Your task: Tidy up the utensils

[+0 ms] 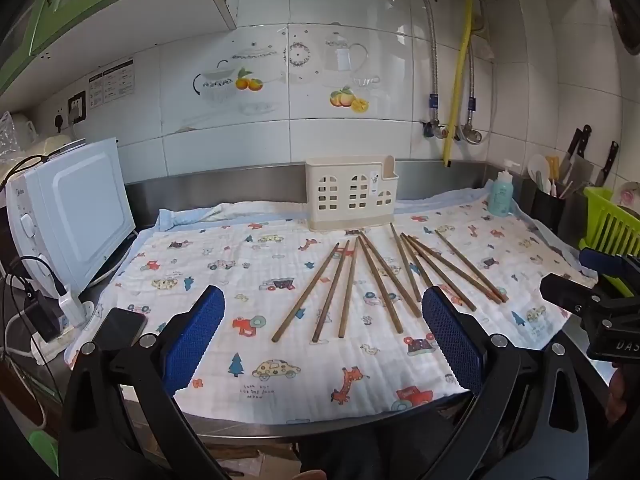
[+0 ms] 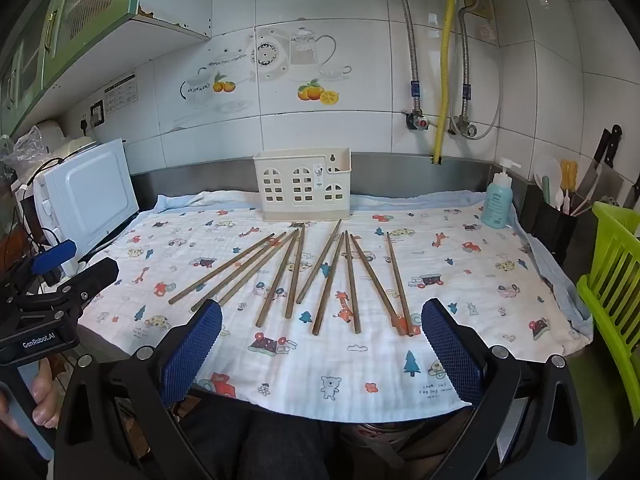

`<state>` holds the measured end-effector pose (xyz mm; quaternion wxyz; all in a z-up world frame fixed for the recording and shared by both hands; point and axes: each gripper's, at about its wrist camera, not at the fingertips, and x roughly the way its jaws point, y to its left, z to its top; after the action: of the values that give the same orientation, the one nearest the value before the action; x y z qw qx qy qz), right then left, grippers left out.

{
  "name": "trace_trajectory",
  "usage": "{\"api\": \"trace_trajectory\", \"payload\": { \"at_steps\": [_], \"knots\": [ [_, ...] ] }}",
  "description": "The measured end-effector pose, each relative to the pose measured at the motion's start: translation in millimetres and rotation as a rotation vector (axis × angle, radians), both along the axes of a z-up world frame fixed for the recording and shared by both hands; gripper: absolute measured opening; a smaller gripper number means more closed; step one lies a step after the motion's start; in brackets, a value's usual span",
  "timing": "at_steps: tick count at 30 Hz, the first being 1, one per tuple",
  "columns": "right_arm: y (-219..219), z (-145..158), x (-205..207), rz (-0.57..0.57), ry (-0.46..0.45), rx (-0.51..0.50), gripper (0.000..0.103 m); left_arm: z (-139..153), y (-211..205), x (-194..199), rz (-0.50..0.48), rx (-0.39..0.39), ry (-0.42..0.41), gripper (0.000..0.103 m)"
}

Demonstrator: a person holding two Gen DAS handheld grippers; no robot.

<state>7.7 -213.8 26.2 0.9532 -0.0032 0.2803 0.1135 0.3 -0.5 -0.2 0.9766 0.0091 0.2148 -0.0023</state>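
Observation:
Several brown wooden chopsticks point(image 1: 378, 280) point(image 2: 298, 272) lie fanned out on a printed cloth point(image 1: 280, 360) point(image 2: 460, 280). Behind them a cream plastic utensil holder point(image 1: 350, 192) point(image 2: 302, 180) with window cut-outs stands upright against the steel backsplash. My left gripper point(image 1: 322, 336) hovers open over the near part of the cloth, nothing between its blue pads; its right fingertip overlaps the chopsticks' near ends in the picture. My right gripper point(image 2: 320, 348) is also open and empty, just short of the chopsticks' near ends. Each gripper shows at the other view's edge.
A white microwave point(image 1: 76, 216) point(image 2: 88, 192) with cables and a phone point(image 1: 120, 326) sits at the left. A teal pump bottle point(image 1: 500, 194) point(image 2: 498, 198), a black holder with knives and utensils point(image 2: 556, 220) and a green rack point(image 1: 610, 224) point(image 2: 616, 272) stand at the right.

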Motion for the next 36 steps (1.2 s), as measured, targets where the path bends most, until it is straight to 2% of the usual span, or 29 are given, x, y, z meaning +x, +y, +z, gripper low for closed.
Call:
{"api": "trace_trajectory", "payload": {
  "at_steps": [17,36],
  "knots": [
    [0.9,-0.2,0.4,-0.001,0.002,-0.002,0.097,-8.3,1.4,0.6,0.005,-0.006,-0.003,0.098],
    [1.4,-0.7,1.2,0.002,0.002,0.000,0.097,0.0,6.1,1.8,0.023,0.014,-0.007,0.098]
  ]
}}
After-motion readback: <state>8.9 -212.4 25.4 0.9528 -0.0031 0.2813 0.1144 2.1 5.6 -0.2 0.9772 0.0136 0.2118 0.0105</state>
